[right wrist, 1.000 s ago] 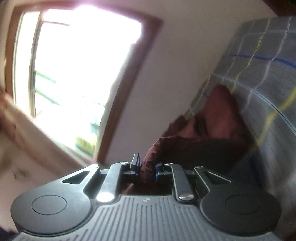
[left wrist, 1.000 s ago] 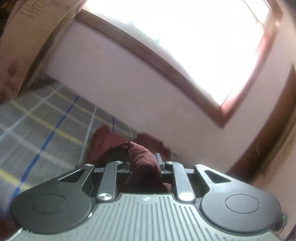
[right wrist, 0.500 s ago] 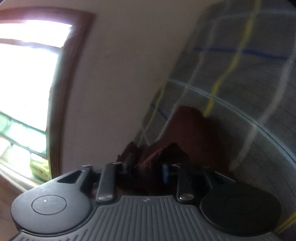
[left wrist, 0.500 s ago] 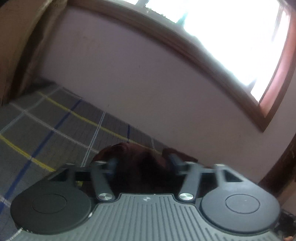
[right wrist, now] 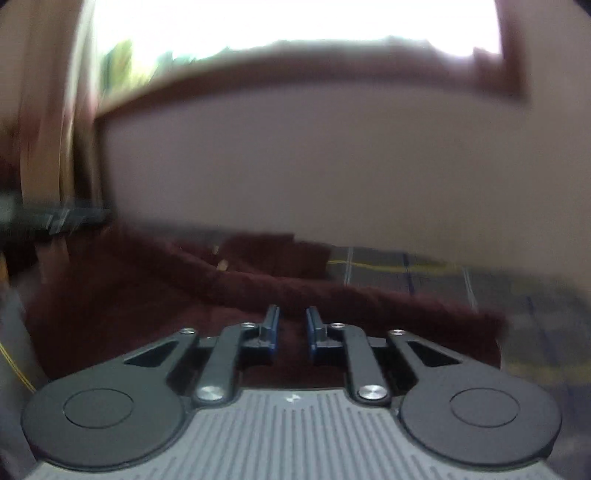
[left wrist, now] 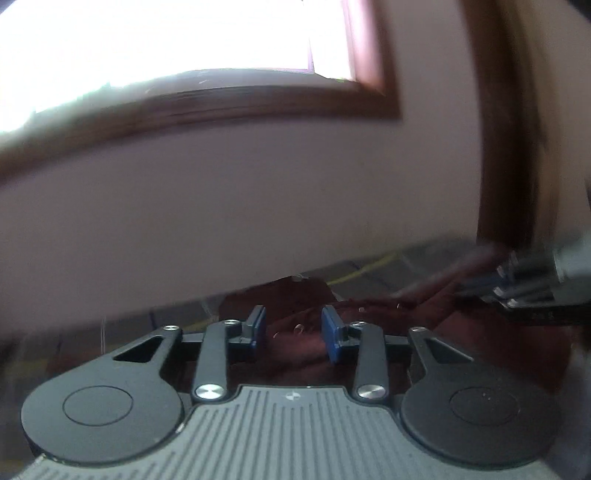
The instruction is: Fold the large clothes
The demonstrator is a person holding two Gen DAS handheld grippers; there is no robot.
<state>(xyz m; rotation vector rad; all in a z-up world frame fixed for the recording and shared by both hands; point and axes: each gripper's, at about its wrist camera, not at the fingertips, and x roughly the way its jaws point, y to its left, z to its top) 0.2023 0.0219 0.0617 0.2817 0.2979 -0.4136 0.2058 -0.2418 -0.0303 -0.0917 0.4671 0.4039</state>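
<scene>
**Both grippers low over the maroon garment, jaws closing**

Left wrist view: the left gripper [left wrist: 293, 330] points slightly downward over a maroon garment [left wrist: 369, 332] spread on a grey checked bedsheet [left wrist: 369, 266] with yellow and blue lines. Blue fingertips [left wrist: 330, 334] stand apart with a clear gap. Dark red cloth fills the space seen between and below them, but the pads do not press on it; the fabric lies under the jaws rather than pinched. Jaws are closing. Small pale specks, maybe buttons or studs, show on the cloth just ahead of the tips.

At the right edge of the same view, the right gripper [left wrist: 517, 291] shows blurred, its tip down at the garment's surface. Whether it touches there cannot be told.

Right wrist view: the right gripper [right wrist: 291, 326] is aimed along the garment [right wrist: 147, 295], which runs from the left edge across the frame to a folded edge at the right, where the bedsheet [right wrist: 424, 269] shows beyond. A thick ridge of cloth crosses just ahead of the fingertips. Narrow gap between the pads, maroon fabric visible below it, not clamped. Jaws closing here too.

Background in both: pale wall [left wrist: 258, 206], wooden window frame [left wrist: 221, 107], bright window [right wrist: 295, 26]. Heavy motion blur at the edges.
</scene>
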